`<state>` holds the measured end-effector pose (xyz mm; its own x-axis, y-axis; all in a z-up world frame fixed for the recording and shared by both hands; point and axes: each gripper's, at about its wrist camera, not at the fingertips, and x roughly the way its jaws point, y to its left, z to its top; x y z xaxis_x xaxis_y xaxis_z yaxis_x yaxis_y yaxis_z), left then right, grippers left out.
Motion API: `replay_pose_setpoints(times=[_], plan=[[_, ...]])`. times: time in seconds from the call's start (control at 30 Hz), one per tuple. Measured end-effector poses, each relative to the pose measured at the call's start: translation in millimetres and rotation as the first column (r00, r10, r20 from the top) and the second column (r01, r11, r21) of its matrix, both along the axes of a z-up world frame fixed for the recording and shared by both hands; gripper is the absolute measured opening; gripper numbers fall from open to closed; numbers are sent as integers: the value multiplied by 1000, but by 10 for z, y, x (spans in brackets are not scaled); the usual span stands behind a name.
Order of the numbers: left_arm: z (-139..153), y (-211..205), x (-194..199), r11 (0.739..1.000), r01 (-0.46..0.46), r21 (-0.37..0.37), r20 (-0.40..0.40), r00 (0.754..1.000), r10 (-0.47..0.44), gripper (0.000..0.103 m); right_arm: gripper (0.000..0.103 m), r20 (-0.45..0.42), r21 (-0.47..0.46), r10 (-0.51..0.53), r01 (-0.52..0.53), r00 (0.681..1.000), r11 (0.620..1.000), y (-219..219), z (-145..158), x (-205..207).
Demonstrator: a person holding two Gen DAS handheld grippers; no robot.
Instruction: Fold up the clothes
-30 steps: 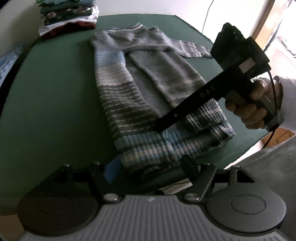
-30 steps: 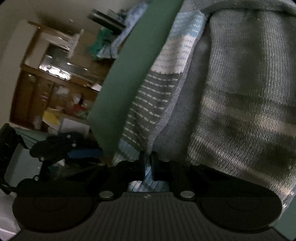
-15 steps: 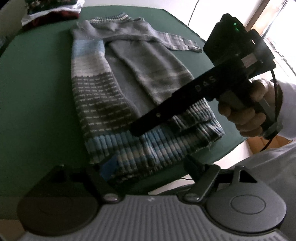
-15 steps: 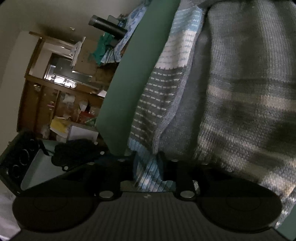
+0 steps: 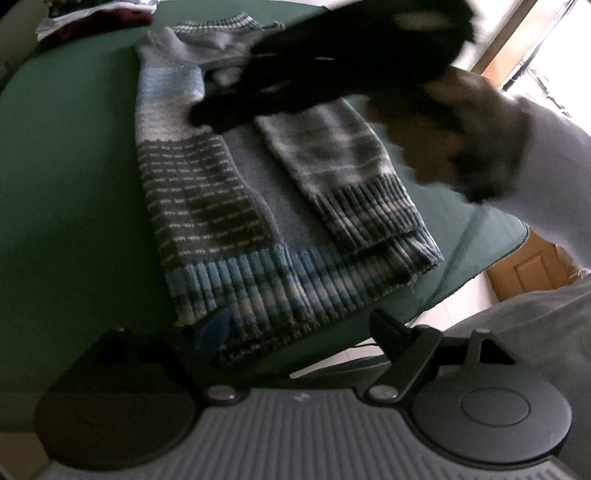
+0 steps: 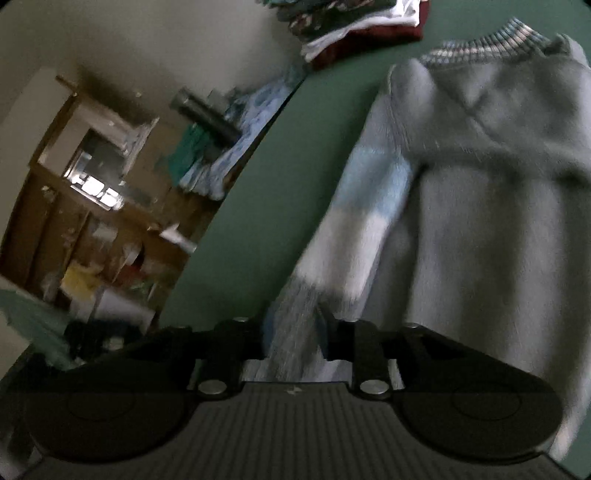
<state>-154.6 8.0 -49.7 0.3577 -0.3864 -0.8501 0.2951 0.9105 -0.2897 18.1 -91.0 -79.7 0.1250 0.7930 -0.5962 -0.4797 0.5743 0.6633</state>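
Observation:
A grey knitted sweater with blue and white stripes lies flat on the green table, both sleeves folded inward over its body. Its ribbed hem is closest to me, at the table's front edge. My left gripper is open just in front of the hem, and its blue-padded left finger overlaps the hem's corner. My right gripper, blurred by motion, hovers over the upper left of the sweater. In the right wrist view the right gripper is open above the striped sleeve, with the collar beyond.
A stack of folded clothes sits at the table's far corner. A person's hand and pale sleeve come in from the right. Past the table's left edge are more clothes and wooden cabinets. The floor shows beyond the front edge.
My right gripper has opened, let go of the hem, and swung up and away across the sweater toward the collar. My left gripper has stayed open at the hem's left corner.

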Motion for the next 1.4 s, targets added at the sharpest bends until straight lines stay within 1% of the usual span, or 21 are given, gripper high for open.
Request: replay_pose_setpoints(times=[0.07, 0.2, 0.27, 0.3, 0.37, 0.43, 0.47, 0.53, 0.67, 0.73, 0.83, 0.93, 0.97, 1.0, 1.03, 1.07, 1.17, 1.23, 1.27, 1.37, 1.4], plan=[[-1, 6, 2, 1000, 3, -2, -2, 1000, -3, 83, 24, 18, -14, -49, 49, 999, 999, 76, -112, 150], [-4, 48, 1, 1000, -7, -23, -2, 1000, 7, 83, 0, 4, -19, -181, 181, 983, 983, -41, -230, 359], [-14, 49, 10, 1000, -9, -30, -5, 1000, 9, 82, 0, -17, -18, -197, 197, 980, 980, -119, -231, 387], [-8, 49, 18, 999, -8, -33, -7, 1000, 8, 82, 10, -40, -4, -201, 201, 979, 980, -141, -225, 387], [40, 43, 49, 999, 5, -40, 0, 1000, -5, 81, 20, -51, 33, -194, 196, 980, 980, -117, -176, 371], [92, 27, 97, 999, 24, -39, 16, 1000, -23, 81, 22, -15, 17, -194, 194, 981, 981, 23, -129, 378], [117, 13, 136, 999, 36, -29, 31, 999, -35, 81, 27, -1, 11, -196, 196, 981, 981, 79, -117, 387], [148, -28, 223, 998, 59, -7, 56, 997, -59, 81, 26, -5, 16, -218, 218, 976, 976, 77, -183, 449], [74, -148, 437, 994, 102, 36, 68, 992, -104, 81, 7, -11, 22, -306, 306, 952, 952, -110, -253, 506], [3, -179, 478, 992, 121, 33, 50, 991, -123, 81, 7, -22, 21, -315, 315, 949, 949, -169, -236, 506], [-64, -175, 458, 988, 149, 27, 52, 987, -150, 88, 22, 12, 47, -328, 327, 945, 944, -162, -142, 518], [-68, -154, 464, 984, 179, 1, 48, 983, -179, 89, 22, 14, 32, -337, 337, 941, 941, -102, -168, 585], [-63, -137, 482, 982, 190, -11, 43, 981, -189, 89, 17, 13, 24, -345, 345, 939, 938, -92, -197, 610], [-56, -118, 505, 979, 202, -24, 37, 979, -201, 88, 8, 13, 17, -353, 352, 936, 936, -89, -219, 626], [-42, -105, 526, 976, 216, -32, 35, 976, -215, 84, 1, 13, 15, -359, 359, 933, 933, -106, -211, 610], [-11, -95, 544, 972, 234, -31, 42, 972, -232, 81, 0, 14, 12, -366, 366, 931, 931, -123, -202, 594], [166, -19, 622, 961, 276, 2, 113, 955, -274, 79, 0, 15, 5, -385, 385, 923, 923, -175, -178, 545], [291, 93, 740, 958, 287, 22, 163, 944, -287, 79, 6, 16, 1, -398, 398, 917, 917, -210, -161, 512], [354, 154, 805, 956, 292, 32, 187, 938, -292, 79, 14, 20, -1, -407, 407, 913, 914, -239, -143, 494], [481, 356, 1046, 950, 291, 112, 264, 913, -311, 78, 15, 70, 4, -460, 461, 885, 888, -484, 34, 412], [493, 419, 1150, 949, 288, 131, 279, 907, -314, 74, 16, 90, -3, -500, 502, 861, 865, -650, 88, 378]])
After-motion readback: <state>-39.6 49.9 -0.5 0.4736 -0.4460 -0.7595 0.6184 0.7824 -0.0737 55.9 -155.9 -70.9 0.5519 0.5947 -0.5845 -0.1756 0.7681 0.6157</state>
